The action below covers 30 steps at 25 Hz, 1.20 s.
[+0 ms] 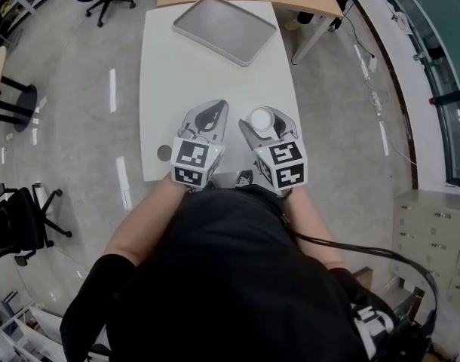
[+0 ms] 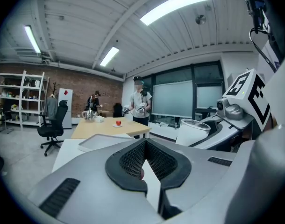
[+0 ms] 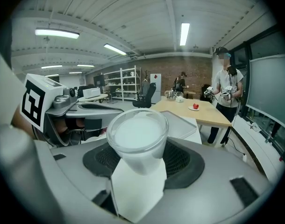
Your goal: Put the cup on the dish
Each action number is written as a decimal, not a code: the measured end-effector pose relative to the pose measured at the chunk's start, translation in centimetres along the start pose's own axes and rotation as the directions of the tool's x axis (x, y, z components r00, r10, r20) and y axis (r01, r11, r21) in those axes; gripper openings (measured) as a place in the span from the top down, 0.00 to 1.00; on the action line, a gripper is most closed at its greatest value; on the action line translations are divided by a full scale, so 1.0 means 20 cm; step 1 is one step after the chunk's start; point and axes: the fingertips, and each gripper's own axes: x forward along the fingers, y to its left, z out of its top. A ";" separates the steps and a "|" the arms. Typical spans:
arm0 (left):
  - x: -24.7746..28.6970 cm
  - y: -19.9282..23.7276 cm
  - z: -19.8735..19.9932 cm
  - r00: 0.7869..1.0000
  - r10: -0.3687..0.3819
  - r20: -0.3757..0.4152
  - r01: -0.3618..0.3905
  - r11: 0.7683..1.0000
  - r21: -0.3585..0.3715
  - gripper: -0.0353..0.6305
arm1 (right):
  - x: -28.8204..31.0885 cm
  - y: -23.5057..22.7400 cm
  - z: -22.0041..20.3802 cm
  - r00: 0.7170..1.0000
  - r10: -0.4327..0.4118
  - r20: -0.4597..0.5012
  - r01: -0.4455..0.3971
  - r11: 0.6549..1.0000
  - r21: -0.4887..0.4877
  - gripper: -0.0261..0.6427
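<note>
White cup (image 1: 262, 121): one; grey dish (image 1: 225, 29): one.

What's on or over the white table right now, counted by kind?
Cup: 1, clamped in the right gripper
Tray: 1, bare, at the table's far end
Grippers: 2, the left gripper holding nothing
Total: 4
</note>
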 end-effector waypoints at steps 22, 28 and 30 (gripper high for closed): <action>0.35 -0.10 0.19 0.988 0.152 0.003 -0.152 0.988 -0.006 0.95 | 0.01 -0.37 0.17 0.978 0.193 0.074 -0.188 0.980 -0.071 0.61; 0.39 -0.12 0.21 0.982 0.191 -0.007 -0.191 0.982 -0.010 0.95 | 0.01 -0.42 0.18 0.966 0.249 0.072 -0.244 0.967 -0.075 0.61; 0.40 -0.11 0.23 0.980 0.199 -0.009 -0.199 0.980 -0.019 0.95 | 0.02 -0.44 0.19 0.962 0.262 0.073 -0.257 0.964 -0.073 0.61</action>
